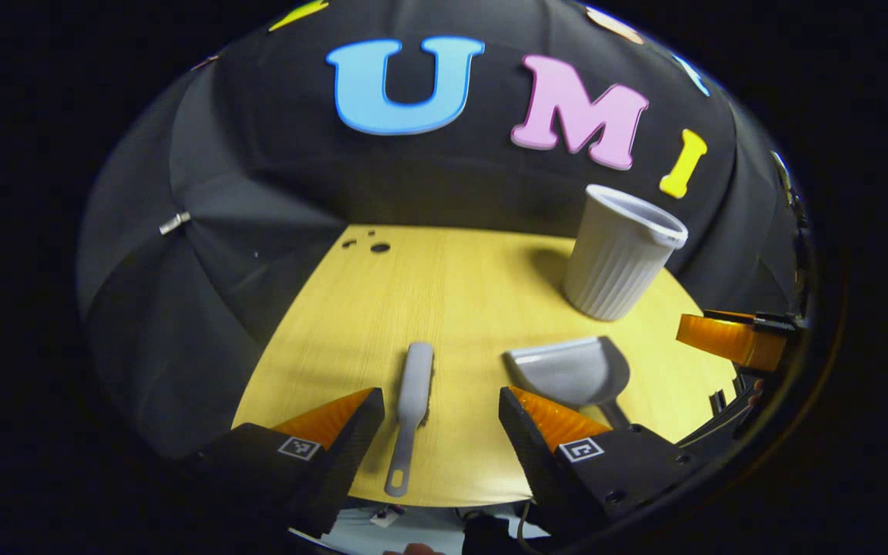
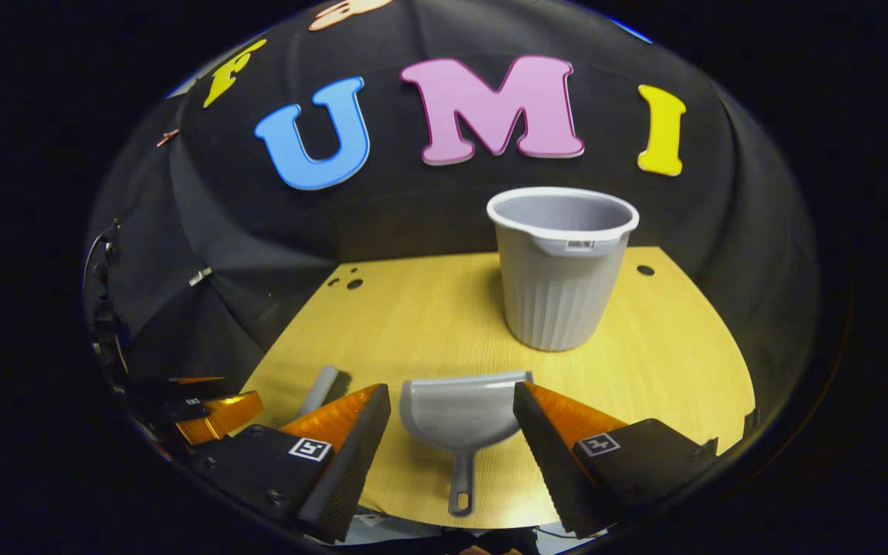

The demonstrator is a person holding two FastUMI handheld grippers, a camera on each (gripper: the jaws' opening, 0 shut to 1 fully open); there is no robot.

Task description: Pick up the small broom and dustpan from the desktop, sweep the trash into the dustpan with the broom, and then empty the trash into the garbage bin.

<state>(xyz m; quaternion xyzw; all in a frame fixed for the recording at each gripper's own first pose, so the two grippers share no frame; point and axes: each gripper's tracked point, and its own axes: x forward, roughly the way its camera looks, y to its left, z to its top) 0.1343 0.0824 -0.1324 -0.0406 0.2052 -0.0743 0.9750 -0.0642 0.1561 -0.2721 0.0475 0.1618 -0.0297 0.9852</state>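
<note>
A light wooden desktop [image 2: 428, 324] with small dark holes [image 2: 354, 284] near its far left corner; a metal clip [image 1: 174, 223] on the left wall cloth

No readable text, brand or number stands on anything. Each claw finger carries a small square coded marker [image 1: 298, 448], a pattern rather than legible writing.
</note>
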